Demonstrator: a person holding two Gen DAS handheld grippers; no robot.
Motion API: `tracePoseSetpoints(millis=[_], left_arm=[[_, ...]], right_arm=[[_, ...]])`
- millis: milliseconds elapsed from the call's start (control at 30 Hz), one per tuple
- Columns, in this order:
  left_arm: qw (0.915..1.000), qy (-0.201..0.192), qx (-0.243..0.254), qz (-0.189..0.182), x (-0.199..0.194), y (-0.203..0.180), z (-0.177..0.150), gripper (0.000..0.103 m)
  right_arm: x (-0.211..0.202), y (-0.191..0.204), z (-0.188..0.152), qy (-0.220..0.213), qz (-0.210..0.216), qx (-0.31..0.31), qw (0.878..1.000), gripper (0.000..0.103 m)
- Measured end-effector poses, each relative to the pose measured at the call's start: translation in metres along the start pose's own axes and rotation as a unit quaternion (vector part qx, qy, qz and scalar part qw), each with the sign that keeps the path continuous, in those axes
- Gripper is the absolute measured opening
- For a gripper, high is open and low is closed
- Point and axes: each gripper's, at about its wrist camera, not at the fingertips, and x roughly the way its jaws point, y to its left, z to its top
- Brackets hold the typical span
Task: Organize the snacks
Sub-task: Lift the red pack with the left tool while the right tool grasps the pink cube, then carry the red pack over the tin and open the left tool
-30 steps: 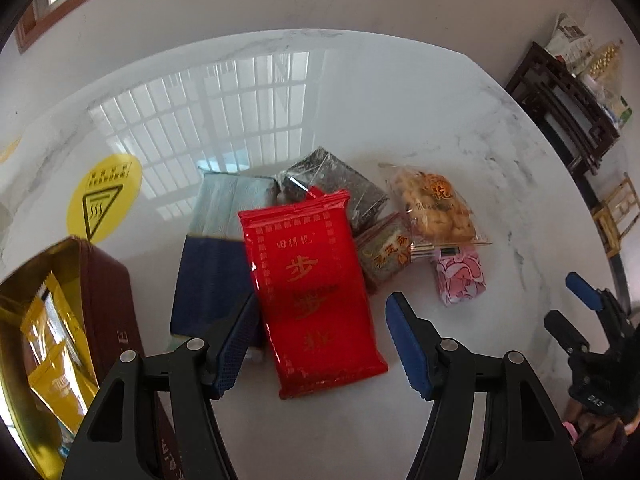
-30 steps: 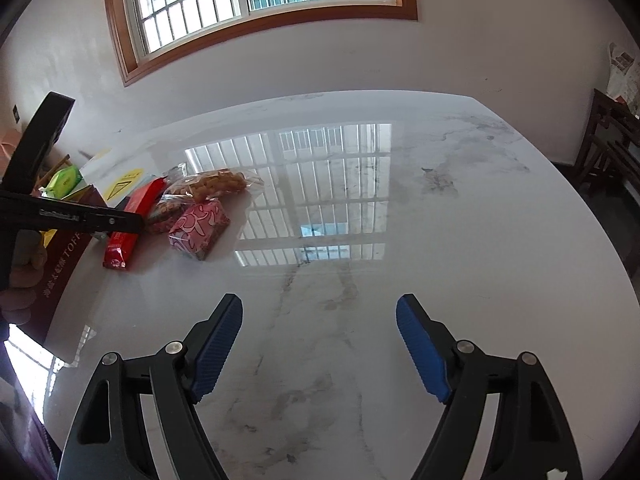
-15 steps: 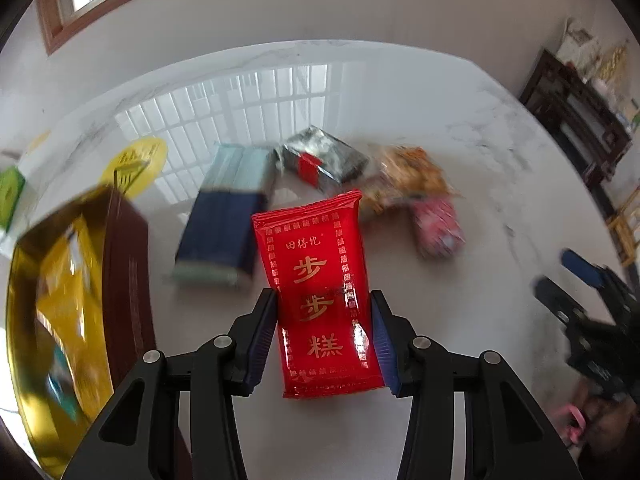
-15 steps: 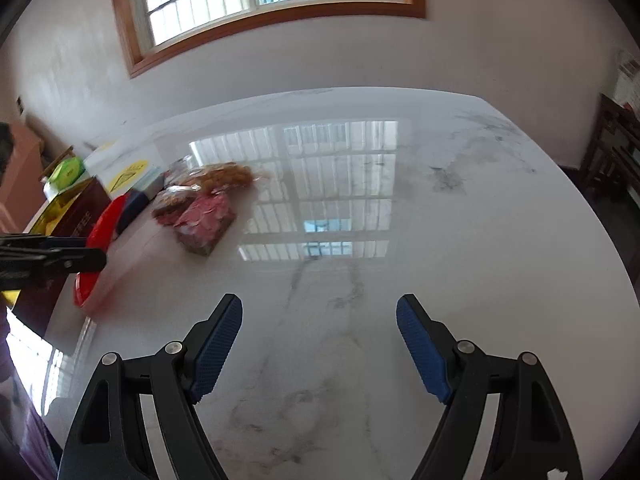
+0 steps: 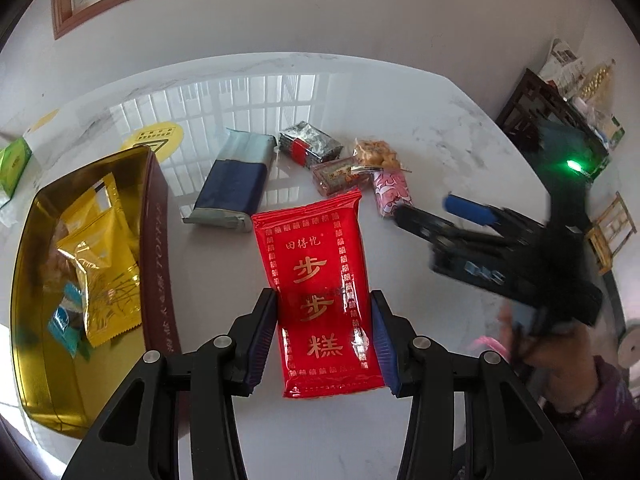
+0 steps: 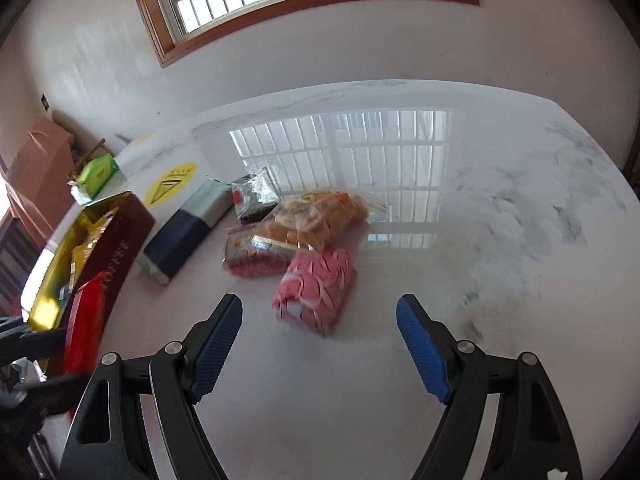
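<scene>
the task item in hand was a red packet (image 5: pixel 320 288), a flat glossy foil pouch, rectangular, with crimped seals at both short ends, a gold dotted border and three large gold characters running down its face under a smaller line of print. the left tongs (image 5: pixel 325 344) were clenched on it, their jaws having just closed in on it; the blue pads (image 5: pixel 262 342) pressed its two long edges over the lower half. the packet was off the white marble worktop (image 5: pixel 460 128), its face toward the camera. its long axis ran along the line of the tongs, the far end tipped slightly to the right, toward the loose snacks.

to the left stood a maroon box (image 5: pixel 158 248) with a gold lining, holding gold pouches (image 5: pixel 100 248) and a small teal sachet. it was close beside the packet but not touching it.

loose on the worktop beyond lay a navy and grey pack (image 5: pixel 236 182), a dark silver pack (image 5: pixel 310 146), a brown-red pack (image 5: pixel 336 174), a clear bag of golden biscuits (image 5: pixel 376 154) and a pink patterned pack (image 6: pixel 316 284).

the right tongs (image 6: pixel 320 346) stood released, jaws wide, nothing between them, above bare worktop just short of the pink pack. in the left wrist view they appeared blurred at the right.
</scene>
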Motion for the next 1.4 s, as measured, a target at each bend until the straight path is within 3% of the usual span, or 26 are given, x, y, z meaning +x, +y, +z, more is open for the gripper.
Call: tracePoseSetpoints(millis=[67,133,300,500,633,800,933,1067,1400], left_arm=[[1.0,-0.002,-0.002,-0.003,-0.003,0.001,0.0,0.047],[1.0,-0.004,-0.004,-0.005,-0.005,0.001,0.0,0.047],[1.0,-0.005,-0.004,-0.007,-0.005,0.001,-0.001,0.047],[0.9999,0.0,-0.007,-0.009,-0.007,0.003,-0.005,0.047],[0.9998,-0.007,-0.014,-0.013,-0.016,0.007,-0.006,0.047],[0.999,-0.022,-0.034,-0.017,-0.033,0.022,-0.008,0.047],[0.9976,-0.034,-0.06,-0.009,-0.052,0.048,-0.008,0.047],[0.9954,-0.046,-0.078,0.029,-0.071,0.084,-0.014,0.047],[0.9879,-0.034,-0.116,0.096,-0.069,0.164,-0.029,0.047]], right_arm=[[0.011,0.002,0.001,0.014,-0.014,-0.006,1.0,0.062],[0.011,0.006,0.001,0.012,-0.019,-0.016,1.0,0.034],[-0.002,-0.003,-0.011,0.004,-0.024,-0.019,1.0,0.03],[-0.046,-0.074,-0.039,-0.011,-0.066,0.04,0.997,0.03],[-0.071,-0.127,-0.051,-0.021,-0.118,0.092,0.989,0.03],[-0.085,-0.168,-0.056,-0.033,-0.144,0.143,0.979,0.03],[-0.085,-0.171,-0.054,-0.032,-0.146,0.148,0.978,0.03],[-0.088,-0.174,-0.056,-0.032,-0.143,0.15,0.978,0.03],[-0.083,-0.173,-0.053,-0.029,-0.149,0.146,0.978,0.031]])
